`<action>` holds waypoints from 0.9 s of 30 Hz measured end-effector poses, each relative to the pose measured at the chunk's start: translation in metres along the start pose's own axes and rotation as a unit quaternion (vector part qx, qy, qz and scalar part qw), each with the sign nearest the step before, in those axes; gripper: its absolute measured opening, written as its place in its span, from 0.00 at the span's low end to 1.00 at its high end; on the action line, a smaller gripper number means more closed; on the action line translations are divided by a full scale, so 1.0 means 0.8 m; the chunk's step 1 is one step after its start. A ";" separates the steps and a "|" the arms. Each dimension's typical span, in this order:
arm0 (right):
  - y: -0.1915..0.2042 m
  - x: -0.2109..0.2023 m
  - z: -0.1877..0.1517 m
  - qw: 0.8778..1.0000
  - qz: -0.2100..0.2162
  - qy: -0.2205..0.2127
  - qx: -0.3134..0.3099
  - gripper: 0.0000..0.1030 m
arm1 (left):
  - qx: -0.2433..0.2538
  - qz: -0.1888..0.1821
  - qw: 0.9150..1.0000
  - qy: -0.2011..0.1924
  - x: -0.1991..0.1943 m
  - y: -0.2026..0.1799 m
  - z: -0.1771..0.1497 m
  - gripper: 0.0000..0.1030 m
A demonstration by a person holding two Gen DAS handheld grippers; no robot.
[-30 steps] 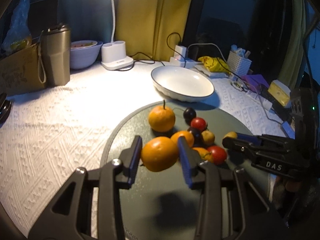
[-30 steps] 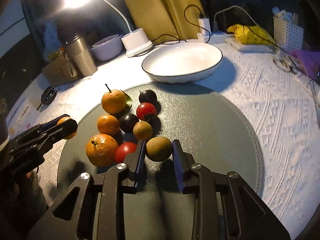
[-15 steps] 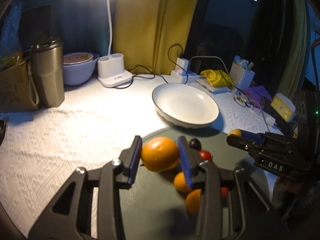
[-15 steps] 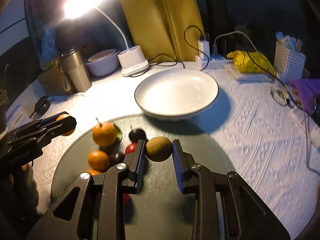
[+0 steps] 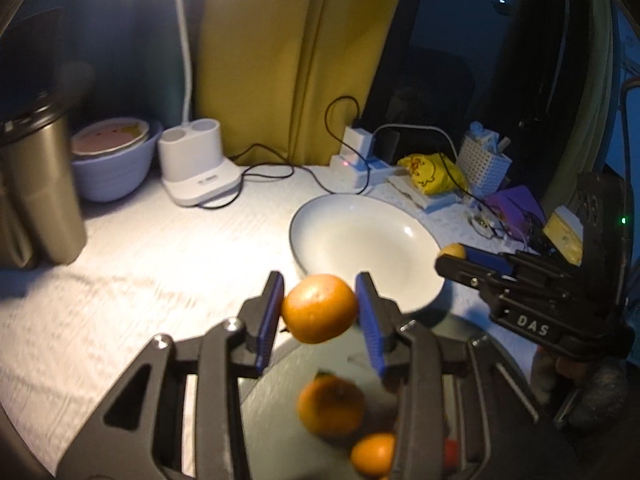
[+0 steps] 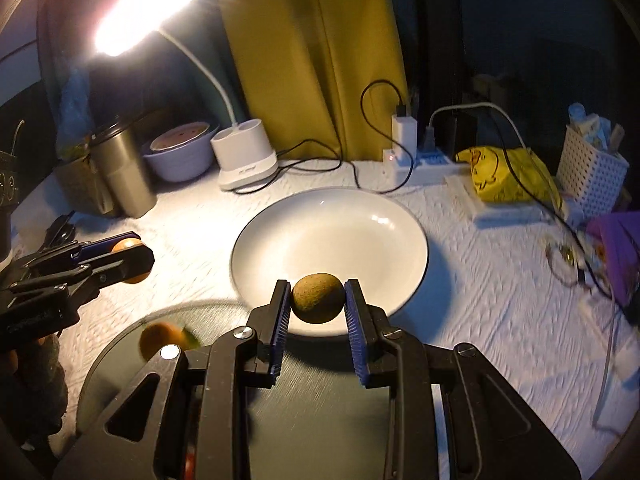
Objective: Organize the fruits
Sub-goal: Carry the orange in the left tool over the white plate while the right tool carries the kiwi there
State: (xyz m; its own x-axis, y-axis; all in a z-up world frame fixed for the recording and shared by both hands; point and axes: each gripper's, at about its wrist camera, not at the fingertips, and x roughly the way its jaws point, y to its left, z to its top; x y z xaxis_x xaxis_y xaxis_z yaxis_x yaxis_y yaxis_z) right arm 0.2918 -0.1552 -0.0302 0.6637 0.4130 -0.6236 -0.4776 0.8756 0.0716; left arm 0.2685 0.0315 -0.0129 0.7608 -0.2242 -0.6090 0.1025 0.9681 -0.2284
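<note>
My left gripper (image 5: 319,309) is shut on an orange (image 5: 318,307) and holds it in the air just before the near rim of the white bowl (image 5: 384,236). My right gripper (image 6: 317,298) is shut on a brown kiwi-like fruit (image 6: 317,297), held over the near edge of the same bowl (image 6: 332,236), which has nothing in it. More oranges (image 5: 331,403) lie on the dark round mat (image 5: 280,384) below. The right gripper shows in the left wrist view (image 5: 454,258), the left one in the right wrist view (image 6: 134,260).
A white lamp base (image 6: 246,156), a steel tumbler (image 6: 124,168) and a lilac bowl (image 6: 180,154) stand at the back left. A power strip with cables (image 6: 416,160), a yellow bag (image 6: 508,174) and a white basket (image 6: 592,172) are at the back right.
Both grippers have lifted their fruit off the mat and moved forward to the bowl's near rim. The rest of the fruit stays behind on the mat.
</note>
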 end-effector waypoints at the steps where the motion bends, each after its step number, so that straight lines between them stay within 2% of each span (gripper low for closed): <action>1: -0.003 0.006 0.005 1.000 -0.001 0.000 0.000 0.28 | -0.001 -0.004 1.000 0.002 0.007 0.000 0.005 0.37; 16: -0.024 0.088 0.051 1.000 -0.006 0.004 0.003 0.28 | -0.014 -0.032 0.997 0.063 0.102 0.007 0.053 0.37; 27: -0.031 0.115 0.053 1.000 -0.002 0.016 0.013 0.28 | -0.026 -0.038 0.996 0.075 0.126 0.012 0.058 0.38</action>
State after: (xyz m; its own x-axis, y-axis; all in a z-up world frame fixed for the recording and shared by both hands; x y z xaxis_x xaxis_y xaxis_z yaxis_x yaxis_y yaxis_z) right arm 0.3889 -0.1284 -0.0565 0.6466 0.4008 -0.6491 -0.4590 0.8840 0.0887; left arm 0.3765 0.0234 -0.0411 0.6474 -0.3140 -0.6945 0.1201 0.9418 -0.3139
